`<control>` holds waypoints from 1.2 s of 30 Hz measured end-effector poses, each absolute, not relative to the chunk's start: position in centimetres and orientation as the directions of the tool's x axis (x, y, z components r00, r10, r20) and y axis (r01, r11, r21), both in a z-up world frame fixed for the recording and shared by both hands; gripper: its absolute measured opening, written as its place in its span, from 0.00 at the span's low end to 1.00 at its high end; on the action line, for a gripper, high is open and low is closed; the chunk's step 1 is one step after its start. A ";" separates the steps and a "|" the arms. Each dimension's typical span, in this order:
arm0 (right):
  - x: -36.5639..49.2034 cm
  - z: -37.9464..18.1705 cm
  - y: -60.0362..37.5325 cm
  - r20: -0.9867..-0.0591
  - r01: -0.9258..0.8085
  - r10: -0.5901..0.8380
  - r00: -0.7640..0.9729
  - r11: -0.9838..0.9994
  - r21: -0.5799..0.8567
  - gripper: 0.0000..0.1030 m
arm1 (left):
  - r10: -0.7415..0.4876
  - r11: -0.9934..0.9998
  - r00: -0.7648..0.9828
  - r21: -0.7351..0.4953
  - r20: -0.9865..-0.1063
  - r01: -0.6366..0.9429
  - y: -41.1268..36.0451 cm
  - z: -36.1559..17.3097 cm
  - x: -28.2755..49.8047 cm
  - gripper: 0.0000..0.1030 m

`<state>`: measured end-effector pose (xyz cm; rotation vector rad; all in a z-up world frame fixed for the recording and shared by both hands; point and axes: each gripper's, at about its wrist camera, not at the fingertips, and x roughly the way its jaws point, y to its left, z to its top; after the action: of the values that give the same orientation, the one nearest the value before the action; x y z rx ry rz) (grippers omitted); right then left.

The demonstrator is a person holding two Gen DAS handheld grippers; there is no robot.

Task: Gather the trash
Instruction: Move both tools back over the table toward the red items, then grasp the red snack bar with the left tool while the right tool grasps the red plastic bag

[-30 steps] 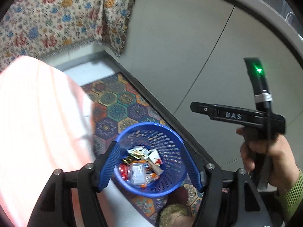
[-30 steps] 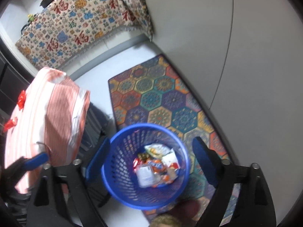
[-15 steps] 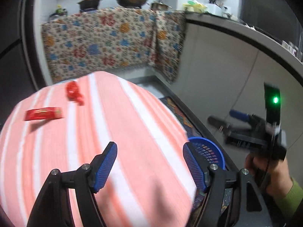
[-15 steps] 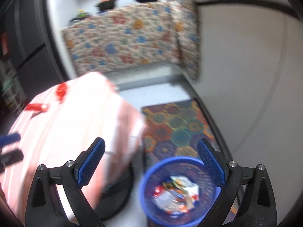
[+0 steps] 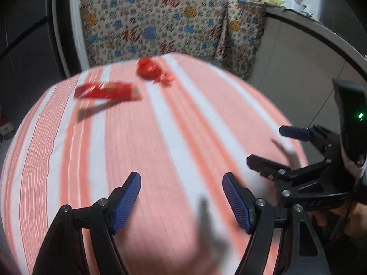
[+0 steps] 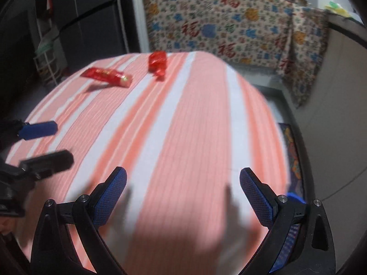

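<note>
Two pieces of trash lie at the far side of the striped table (image 5: 160, 137): a long red wrapper (image 5: 106, 91) (image 6: 106, 76) and a crumpled red wrapper (image 5: 152, 71) (image 6: 157, 63). My left gripper (image 5: 181, 197) is open and empty above the table's near part. My right gripper (image 6: 183, 197) is open and empty, also above the near part. Each gripper shows in the other's view: the right one (image 5: 270, 146) at the right, the left one (image 6: 52, 142) at the left. The blue trash basket (image 6: 296, 199) peeks out behind the right finger, beside the table.
A patterned cloth (image 5: 160, 27) covers a counter behind the table, with pans on top. A grey cabinet wall (image 5: 298, 73) runs along the right. A patterned rug (image 6: 292, 151) lies on the floor by the table's right edge.
Both grippers swung up from over the blue basket on the floor to over the striped table. The two red wrappers came into view and now look closer. Both grippers stayed open.
</note>
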<state>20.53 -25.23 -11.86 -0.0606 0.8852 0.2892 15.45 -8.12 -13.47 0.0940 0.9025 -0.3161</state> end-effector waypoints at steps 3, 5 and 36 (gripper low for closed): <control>21.3 -13.4 -22.3 -0.793 -0.315 0.230 0.564 0.948 0.051 0.96 | -0.209 0.957 0.562 -0.049 -0.801 0.286 -5.6 -14.9 16.3 0.73; 21.5 -14.4 -21.2 -0.808 -0.334 0.238 0.540 0.941 0.053 0.97 | -0.206 0.960 0.559 -0.055 -0.803 0.274 -4.5 -15.3 16.6 0.73; 21.5 -14.4 -20.7 -0.813 -0.342 0.233 0.533 0.939 0.044 1.00 | -0.201 0.804 0.338 0.042 -0.919 0.593 -5.8 -15.2 34.8 0.22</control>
<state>21.49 -20.69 -14.43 -0.1257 0.9485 0.3440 34.80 -5.77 -15.15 0.4056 1.1136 -0.5361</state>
